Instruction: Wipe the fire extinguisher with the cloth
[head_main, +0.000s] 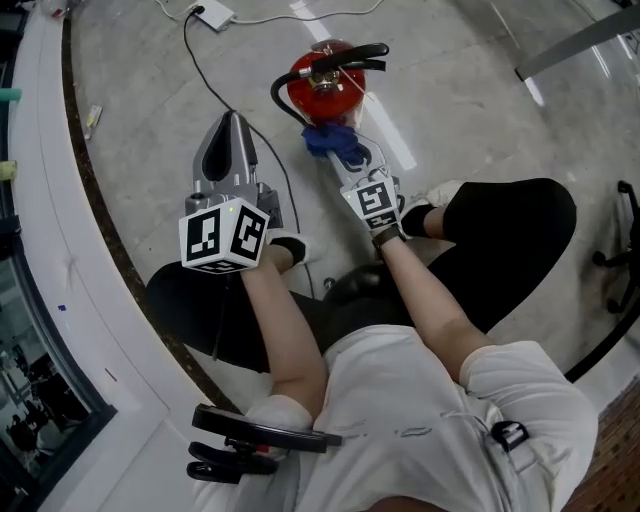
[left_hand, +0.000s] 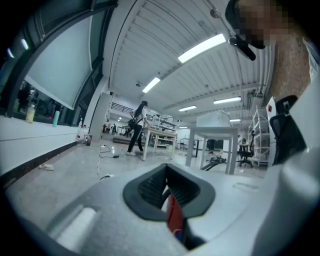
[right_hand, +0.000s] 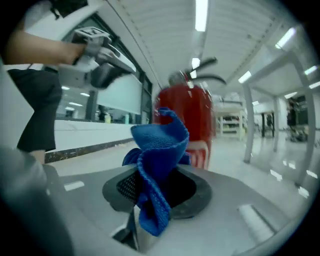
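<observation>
fire extinguisher (head_main: 322, 88) stands upright on the floor (head_main: 470, 90), long axis vertical, seen almost end-on from above in the head view. valve end is up. black lever (head_main: 345, 55) lies across the top. black hose (head_main: 283, 97) loops down from the valve on the side nearer the left gripper (head_main: 232, 125).

cloth (head_main: 332, 140): blue, bunched, on the person's side of the extinguisher, low against the red cylinder. the head view shows it meeting the cylinder wall. in the right gripper view the cloth (right_hand: 157, 150) rises as a folded crest out of the jaws, with the extinguisher (right_hand: 192, 112) directly behind it.

right gripper (head_main: 355, 165): aimed at the extinguisher, jaws closed on the cloth, which fills the space between them in the right gripper view (right_hand: 150, 192). right forearm (head_main: 425, 300) reaches straight toward the extinguisher, with the right marker cube (head_main: 375, 200) facing up.

left gripper: held well apart from the extinguisher, on its hose side and nearer the person. its long axis runs roughly parallel to that of the right gripper and points past the extinguisher. in the left gripper view (left_hand: 167, 195) the jaws are drawn together to a thin slit with nothing gripped, and a strip of red shows through the slit. left forearm (head_main: 285, 320) extends forward, with the left marker cube (head_main: 225, 235) on top.

cable (head_main: 205, 75) runs along the floor between the left gripper and the extinguisher.
</observation>
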